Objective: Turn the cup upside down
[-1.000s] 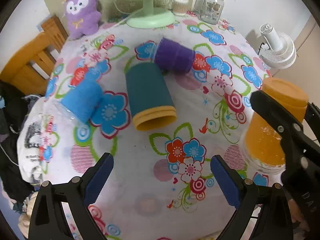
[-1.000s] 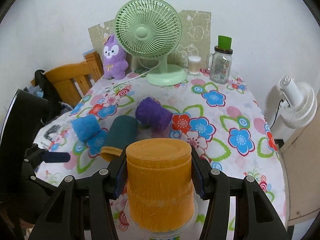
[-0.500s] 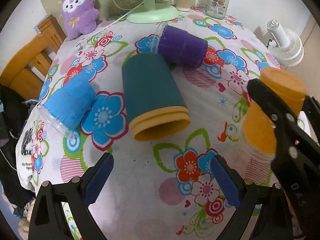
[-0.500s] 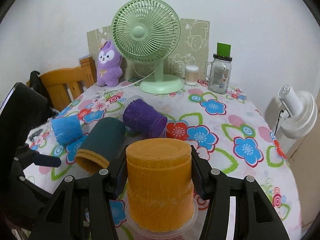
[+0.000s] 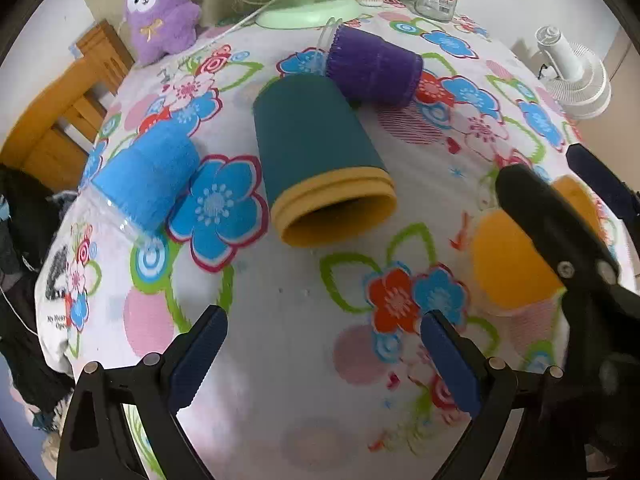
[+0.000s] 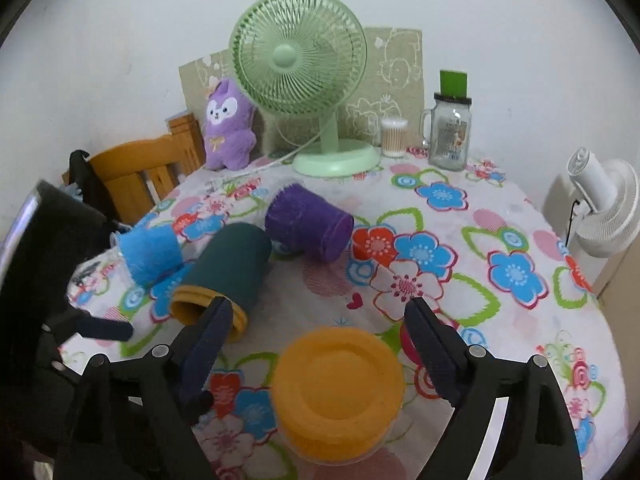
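Observation:
An orange cup (image 6: 338, 390) stands upside down on the flowered tablecloth (image 6: 460, 248), its base up. My right gripper (image 6: 316, 344) is open, its jaws apart above and on either side of the cup, not touching it. The cup also shows in the left wrist view (image 5: 512, 264), partly behind the right gripper's finger. A teal cup with a yellow rim (image 5: 320, 164) lies on its side, mouth toward me. My left gripper (image 5: 320, 352) is open and empty, in front of the teal cup.
A blue cup (image 5: 148, 176) and a purple cup (image 5: 376, 68) lie on their sides. A green fan (image 6: 304, 76), purple plush (image 6: 228, 124), glass jar (image 6: 450, 136) stand at the back. A wooden chair (image 6: 140, 172) is left, a white fan (image 6: 604, 204) right.
My right gripper has opened and let go of the orange cup, which now stands upside down on the table. My left gripper has moved closer to the teal cup.

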